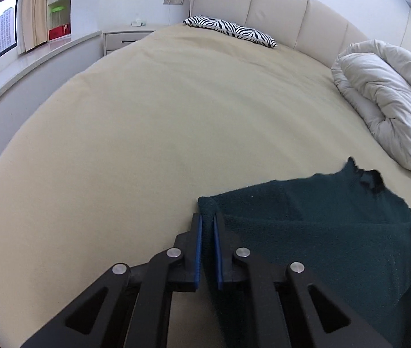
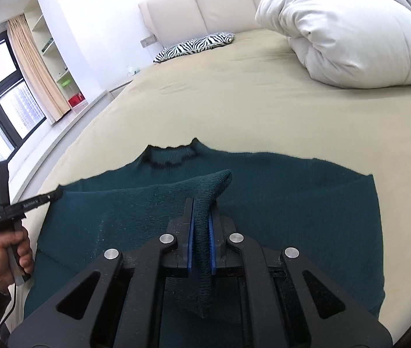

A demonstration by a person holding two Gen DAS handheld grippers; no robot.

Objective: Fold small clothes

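Note:
A dark teal knit sweater [image 2: 278,191] lies flat on the beige bed sheet [image 2: 234,101], collar [image 2: 170,156] pointing toward the headboard. My right gripper [image 2: 201,211] is shut on a sleeve of the sweater [image 2: 205,185] and holds it folded over the body. My left gripper [image 1: 207,221] is shut on the sweater's left edge [image 1: 207,206] near the sheet. The left gripper also shows in the right wrist view [image 2: 57,194], held by a hand at the sweater's left side. The sweater fills the lower right of the left wrist view [image 1: 321,232].
A rolled white duvet [image 2: 344,29] lies at the right of the bed, close behind the sweater. A zebra-print pillow [image 1: 231,30] rests by the cream headboard [image 1: 278,3]. A nightstand [image 1: 124,37], window ledge and shelves stand at the left.

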